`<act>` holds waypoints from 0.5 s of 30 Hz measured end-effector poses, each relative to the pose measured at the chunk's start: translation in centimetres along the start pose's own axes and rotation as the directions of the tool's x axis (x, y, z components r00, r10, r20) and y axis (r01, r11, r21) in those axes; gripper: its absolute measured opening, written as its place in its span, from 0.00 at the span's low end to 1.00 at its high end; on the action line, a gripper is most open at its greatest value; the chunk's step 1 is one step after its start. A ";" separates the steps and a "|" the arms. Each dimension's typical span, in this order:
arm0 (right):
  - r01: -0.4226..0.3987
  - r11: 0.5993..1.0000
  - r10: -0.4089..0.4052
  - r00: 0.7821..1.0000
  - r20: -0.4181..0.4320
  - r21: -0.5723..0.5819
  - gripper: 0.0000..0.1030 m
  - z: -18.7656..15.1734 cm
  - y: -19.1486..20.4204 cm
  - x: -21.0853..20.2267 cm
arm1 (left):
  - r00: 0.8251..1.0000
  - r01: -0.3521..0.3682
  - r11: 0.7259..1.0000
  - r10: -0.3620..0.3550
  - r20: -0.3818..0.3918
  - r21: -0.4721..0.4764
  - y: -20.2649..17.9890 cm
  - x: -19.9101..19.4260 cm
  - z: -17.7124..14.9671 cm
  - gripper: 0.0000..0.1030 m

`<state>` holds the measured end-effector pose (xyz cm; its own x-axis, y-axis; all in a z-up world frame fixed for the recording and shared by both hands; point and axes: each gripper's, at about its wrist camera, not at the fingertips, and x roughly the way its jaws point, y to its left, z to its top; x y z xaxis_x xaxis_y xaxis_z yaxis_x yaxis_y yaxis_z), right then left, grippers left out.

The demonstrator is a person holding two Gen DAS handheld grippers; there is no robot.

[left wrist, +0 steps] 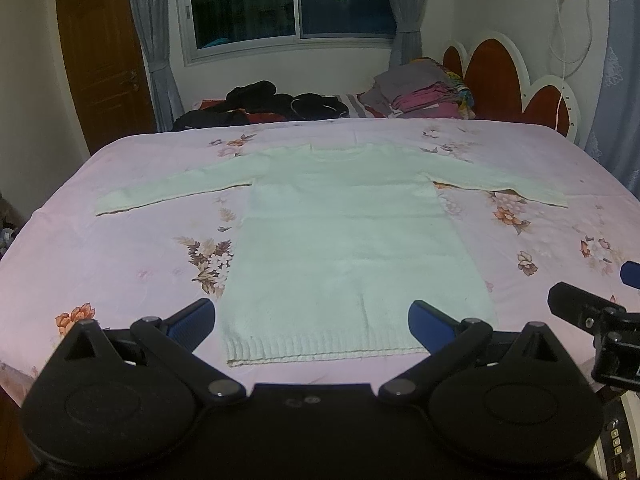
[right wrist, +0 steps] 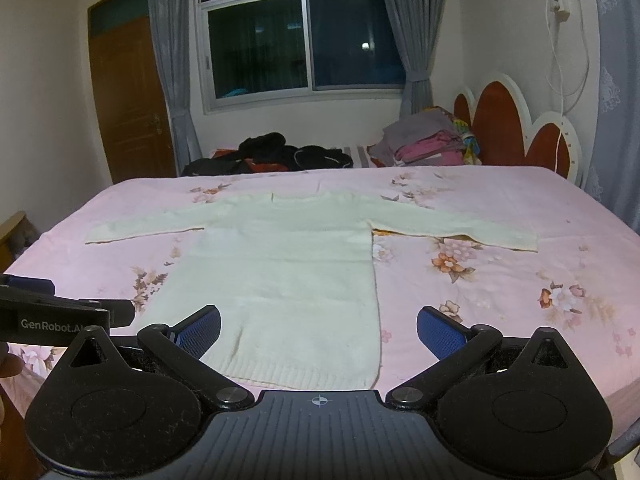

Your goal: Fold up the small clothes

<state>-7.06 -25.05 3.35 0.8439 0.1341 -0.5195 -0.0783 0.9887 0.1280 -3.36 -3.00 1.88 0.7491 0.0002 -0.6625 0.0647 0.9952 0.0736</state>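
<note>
A small cream knit sweater [left wrist: 344,240] lies flat on the pink floral bed, both sleeves spread out sideways and the ribbed hem toward me. It also shows in the right wrist view [right wrist: 288,272]. My left gripper [left wrist: 312,324] is open and empty, hovering just above the hem at the bed's near edge. My right gripper [right wrist: 319,332] is open and empty, near the sweater's lower right corner. The right gripper shows at the right edge of the left wrist view [left wrist: 592,312]; the left one shows at the left edge of the right wrist view [right wrist: 60,316].
The bed sheet [left wrist: 120,248] spreads wide around the sweater. A pile of dark clothes [left wrist: 264,104] and a stack of folded clothes [left wrist: 424,92] lie at the far side. A red and white headboard [left wrist: 512,84] stands at the right, a door [left wrist: 100,60] at the left.
</note>
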 end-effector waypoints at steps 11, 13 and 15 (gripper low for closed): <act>0.008 1.000 -0.008 1.000 0.005 -0.001 1.00 0.4 0.2 -0.1 | 1.000 0.002 1.000 -0.002 -0.001 -0.003 0.0 -0.1 -0.1 1.00; 0.007 1.000 -0.007 1.000 0.008 -0.001 1.00 0.5 0.1 -0.1 | 1.000 0.001 1.000 -0.001 0.001 -0.005 0.1 0.0 -0.1 1.00; 0.007 1.000 -0.007 1.000 0.008 -0.001 1.00 0.5 0.1 0.0 | 1.000 0.000 1.000 0.000 0.001 -0.005 0.0 0.0 -0.1 1.00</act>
<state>-6.83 -24.96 3.82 0.8488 0.1263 -0.5134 -0.0729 0.9897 0.1229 -3.44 -2.95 1.86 0.7498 0.0005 -0.6617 0.0614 0.9956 0.0703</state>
